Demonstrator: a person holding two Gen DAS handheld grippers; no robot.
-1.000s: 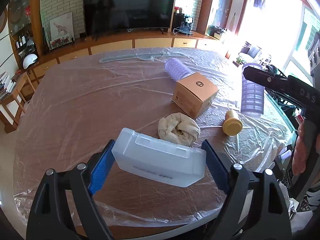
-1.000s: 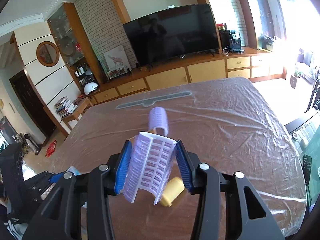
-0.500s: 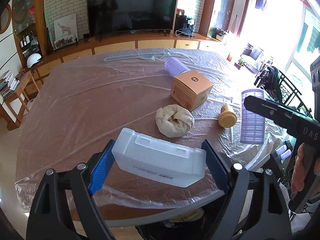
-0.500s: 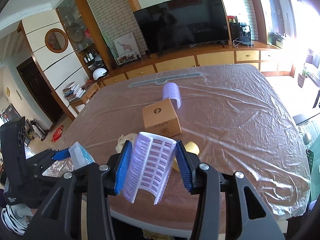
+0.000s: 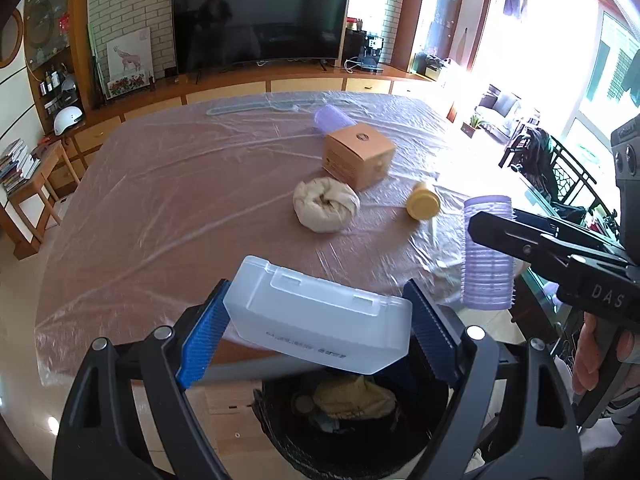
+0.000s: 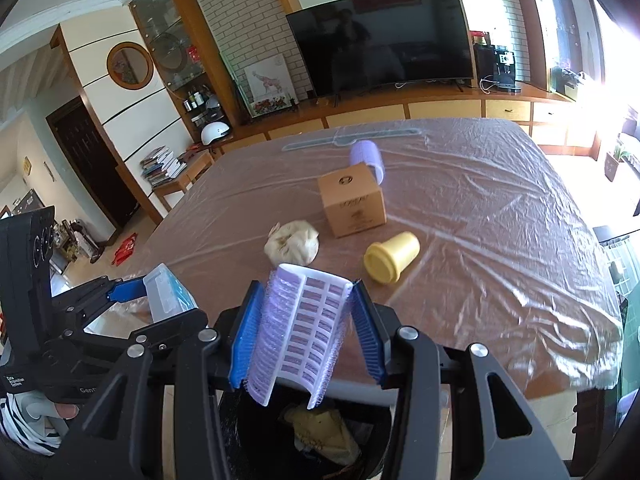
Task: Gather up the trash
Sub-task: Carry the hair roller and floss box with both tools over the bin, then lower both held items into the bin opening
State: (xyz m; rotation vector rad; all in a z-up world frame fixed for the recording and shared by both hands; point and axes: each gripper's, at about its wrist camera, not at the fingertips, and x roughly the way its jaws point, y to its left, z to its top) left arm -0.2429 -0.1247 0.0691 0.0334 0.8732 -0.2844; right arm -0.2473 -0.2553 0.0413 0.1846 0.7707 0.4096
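The left gripper (image 5: 316, 320) is closed on a translucent plastic case (image 5: 320, 320), one blue pad on each short end, so the case spans the jaws crosswise and cannot pivot out. The right gripper (image 6: 306, 336) pinches a purple hair roller (image 6: 300, 332) across its curved wall; the roller's open end points down and forward, an orientation that likely allows a clean drop once the jaws part.

Both grippers are positioned off the near edge of the table (image 5: 160, 208), directly above a black trash bin (image 5: 352, 436) that stands on the floor against that edge. The bin already contains crumpled yellowish waste (image 5: 352, 400). The placement indicates the deposit step: each held item hangs over the bin mouth, neither touching the rim.

Items left on the table's plastic cover:
- a crumpled cloth-like wad (image 5: 326, 210), near the centre;
- a cardboard box (image 5: 358, 156), just behind the wad;
- a yellow cup (image 6: 392, 256) lying on its side, to the right of the wad;
- a second purple roller (image 6: 368, 160) behind the box, apparently touching it.

Judged by these four items, the task is partly done. The case is wider than the roller and sits close to the right gripper, so separate releases would reduce the risk of one item deflecting off the other.
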